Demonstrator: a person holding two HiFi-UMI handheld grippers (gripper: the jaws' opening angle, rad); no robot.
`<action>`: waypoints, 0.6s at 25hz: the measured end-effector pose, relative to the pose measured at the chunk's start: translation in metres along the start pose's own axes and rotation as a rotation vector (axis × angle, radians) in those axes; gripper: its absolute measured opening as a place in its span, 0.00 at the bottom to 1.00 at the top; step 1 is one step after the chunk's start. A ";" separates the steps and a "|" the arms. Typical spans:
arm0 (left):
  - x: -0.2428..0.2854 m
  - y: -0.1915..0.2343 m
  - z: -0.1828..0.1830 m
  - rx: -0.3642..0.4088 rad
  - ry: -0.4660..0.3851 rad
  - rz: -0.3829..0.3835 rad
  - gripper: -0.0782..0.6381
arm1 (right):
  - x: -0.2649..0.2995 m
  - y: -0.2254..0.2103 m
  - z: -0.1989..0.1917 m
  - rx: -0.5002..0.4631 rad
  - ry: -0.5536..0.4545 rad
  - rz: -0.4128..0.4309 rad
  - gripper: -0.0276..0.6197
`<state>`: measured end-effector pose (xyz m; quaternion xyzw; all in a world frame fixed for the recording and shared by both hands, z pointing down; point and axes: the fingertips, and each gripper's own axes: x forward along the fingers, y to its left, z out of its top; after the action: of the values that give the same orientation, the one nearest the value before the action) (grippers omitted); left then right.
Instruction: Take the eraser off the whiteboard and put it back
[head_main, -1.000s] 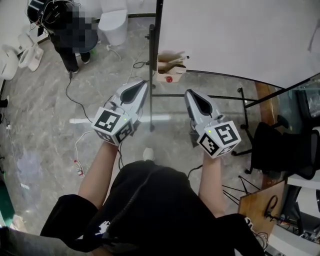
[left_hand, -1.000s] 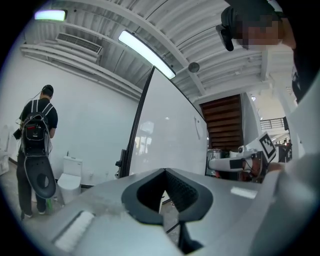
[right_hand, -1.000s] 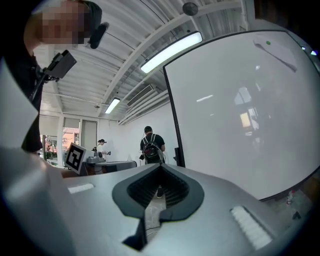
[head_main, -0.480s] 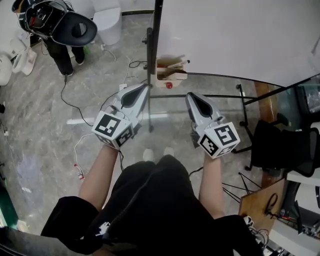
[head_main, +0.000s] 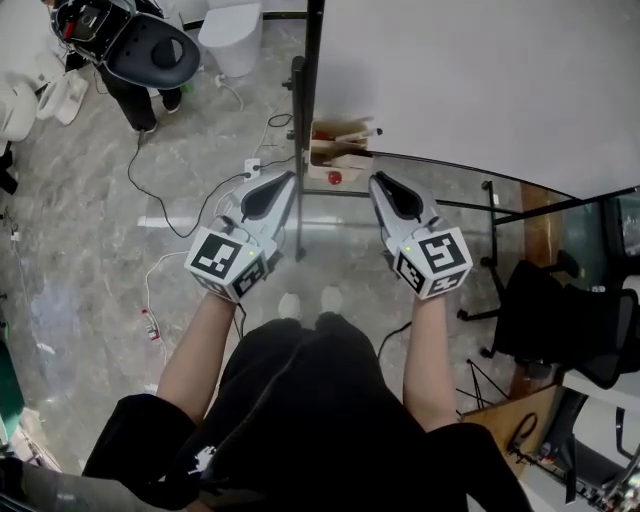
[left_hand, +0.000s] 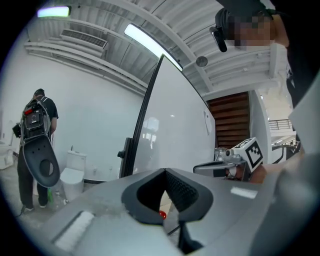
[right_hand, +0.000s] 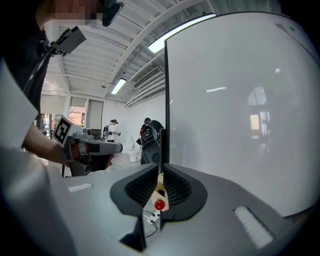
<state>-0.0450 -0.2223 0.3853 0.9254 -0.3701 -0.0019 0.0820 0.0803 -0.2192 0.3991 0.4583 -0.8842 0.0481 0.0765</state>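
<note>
At the whiteboard (head_main: 480, 80), the left hand-held gripper (head_main: 290, 178) is closed and empty, and the right hand-held gripper (head_main: 375, 179) is just opening with nothing between its jaws. The eraser cannot be made out but is presumably in the wooden holder (head_main: 338, 148) at upper centre, where so narrow a gap could knock it loose.

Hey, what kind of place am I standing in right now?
Probably an indoor lab or test space rather than an office. There's a big whiteboard on a stand, loose cables trailing over the stone floor, and a toilet standing out in the open room by the wall.
</note>
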 end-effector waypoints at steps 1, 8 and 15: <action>0.003 0.000 0.000 -0.002 -0.001 0.008 0.12 | 0.003 -0.004 -0.002 -0.009 0.008 0.006 0.11; 0.018 0.005 -0.001 0.019 -0.004 0.049 0.12 | 0.026 -0.021 -0.024 -0.048 0.060 0.082 0.27; 0.021 0.008 -0.005 0.008 0.002 0.095 0.12 | 0.046 -0.034 -0.052 -0.162 0.150 0.119 0.40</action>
<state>-0.0345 -0.2415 0.3928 0.9071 -0.4134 0.0046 0.0785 0.0864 -0.2680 0.4587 0.3926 -0.9025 0.0153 0.1762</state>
